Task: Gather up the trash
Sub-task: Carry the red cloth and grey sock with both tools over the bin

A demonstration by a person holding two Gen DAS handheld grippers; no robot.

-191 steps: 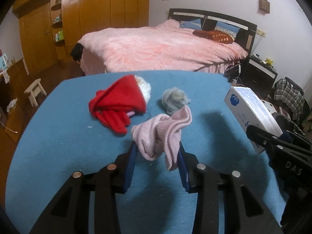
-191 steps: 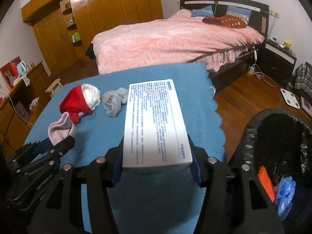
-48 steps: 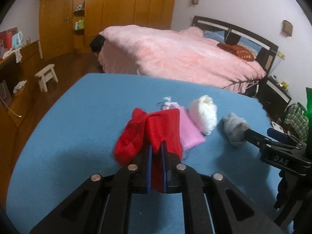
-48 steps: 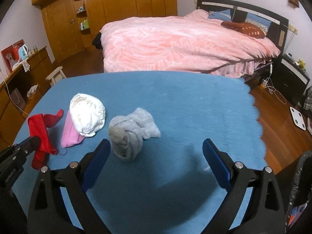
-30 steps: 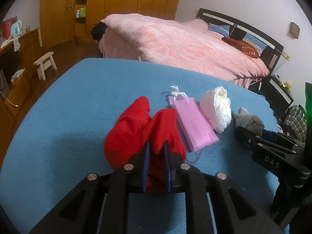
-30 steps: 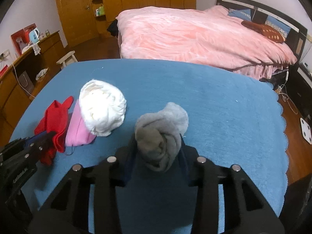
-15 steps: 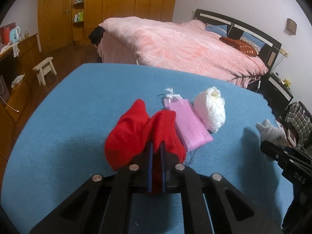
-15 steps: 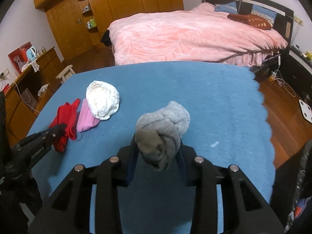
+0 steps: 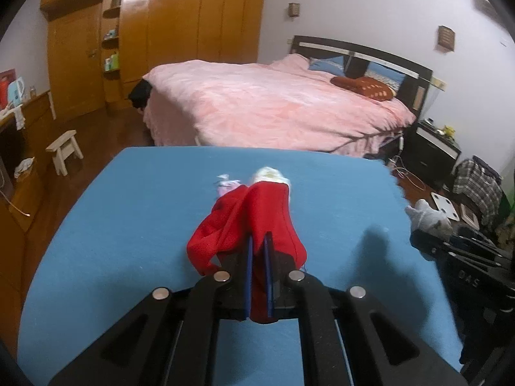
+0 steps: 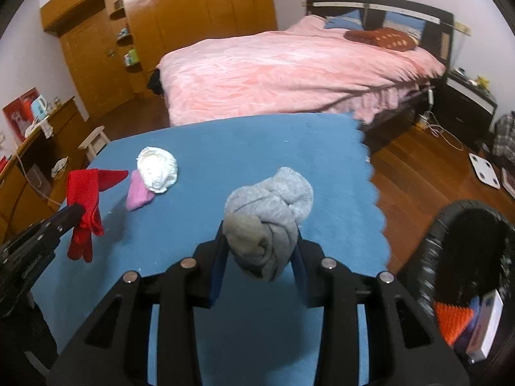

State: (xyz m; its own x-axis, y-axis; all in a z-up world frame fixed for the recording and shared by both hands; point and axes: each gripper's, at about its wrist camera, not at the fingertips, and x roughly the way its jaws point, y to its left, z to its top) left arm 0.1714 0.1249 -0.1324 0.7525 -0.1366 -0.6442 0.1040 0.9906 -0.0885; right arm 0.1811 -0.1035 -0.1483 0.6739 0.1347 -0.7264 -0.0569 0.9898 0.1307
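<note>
The left gripper (image 9: 258, 251) is clamped tight on a red cloth (image 9: 257, 218), which is pinched between the two blue pads and drapes forward and down off the fingertips, lifted clear of the blue table (image 9: 128, 225). From the right wrist view the same red cloth (image 10: 84, 199) hangs limp from the left tool's tip. The right gripper (image 10: 260, 251) squeezes a balled grey sock (image 10: 267, 215) between its pads, the bundle bulging above and ahead of the fingers, up off the tabletop. Left lying on the table are a white crumpled wad (image 10: 157, 169) and a pink mask (image 10: 138, 193) touching it. A black-lined trash bin (image 10: 431, 257) stands on the floor just right of the table's scalloped edge.
</note>
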